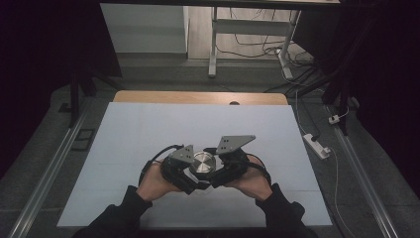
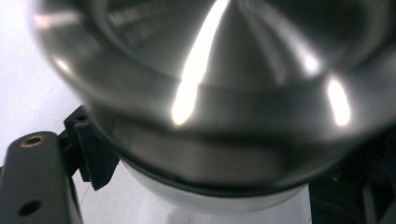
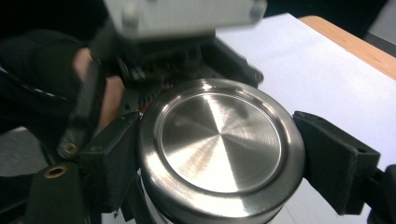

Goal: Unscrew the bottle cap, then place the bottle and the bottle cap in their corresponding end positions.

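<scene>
A round steel lid [image 2: 224, 93] is looming very close to the camera, blurred, with bright streaks of light running across its brushed top and rim. Below the rim, a paler band of the container's body [image 2: 205, 200] is showing. The left gripper [image 2: 205, 186] is reaching around it: one black ribbed jaw is pressing against the lid's lower left edge, while the other (dark, at the lower right corner) is barely showing. A white table surface [image 2: 28, 93] is lying behind at the left.
</scene>
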Demonstrator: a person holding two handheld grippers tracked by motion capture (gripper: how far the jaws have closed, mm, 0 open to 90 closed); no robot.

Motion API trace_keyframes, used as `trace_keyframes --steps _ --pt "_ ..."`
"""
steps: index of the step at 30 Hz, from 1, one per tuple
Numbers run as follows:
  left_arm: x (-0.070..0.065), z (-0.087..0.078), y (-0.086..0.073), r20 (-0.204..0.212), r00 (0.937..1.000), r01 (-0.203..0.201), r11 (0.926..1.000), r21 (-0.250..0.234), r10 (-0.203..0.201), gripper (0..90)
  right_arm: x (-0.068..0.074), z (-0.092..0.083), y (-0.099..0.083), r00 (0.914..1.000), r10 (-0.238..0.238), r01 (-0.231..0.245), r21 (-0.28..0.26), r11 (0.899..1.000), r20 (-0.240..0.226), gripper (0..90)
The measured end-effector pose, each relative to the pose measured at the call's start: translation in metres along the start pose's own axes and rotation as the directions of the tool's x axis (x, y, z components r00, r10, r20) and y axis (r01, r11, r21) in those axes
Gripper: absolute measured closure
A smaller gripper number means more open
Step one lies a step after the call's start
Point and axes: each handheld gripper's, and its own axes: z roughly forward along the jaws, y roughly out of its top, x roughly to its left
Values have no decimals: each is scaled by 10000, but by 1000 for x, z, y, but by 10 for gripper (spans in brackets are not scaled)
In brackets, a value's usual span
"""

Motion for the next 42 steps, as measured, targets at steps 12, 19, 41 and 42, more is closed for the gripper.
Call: trace_keyframes --steps 12,19,41,42 --pt "3 1 -2 -506 9984 233 9997 -8 -233 156 -3 -4 -1 9996 -74 73 60 10000 283 183" --pt "9 -3 -6 -1002 9930 611 9980 -142 -622 156 -4 -8 -2 9993 -18 18 13 10000 380 183" --pt "25 -14 -14 -1915 9725 1255 9909 -479 -1325 157 3 -11 -7 9991 27 -24 -71 10000 433 182" --pt "26 -14 -15 -1948 9719 1255 9910 -465 -1322 157 4 -12 -8 9988 26 -20 -120 9999 487 182"
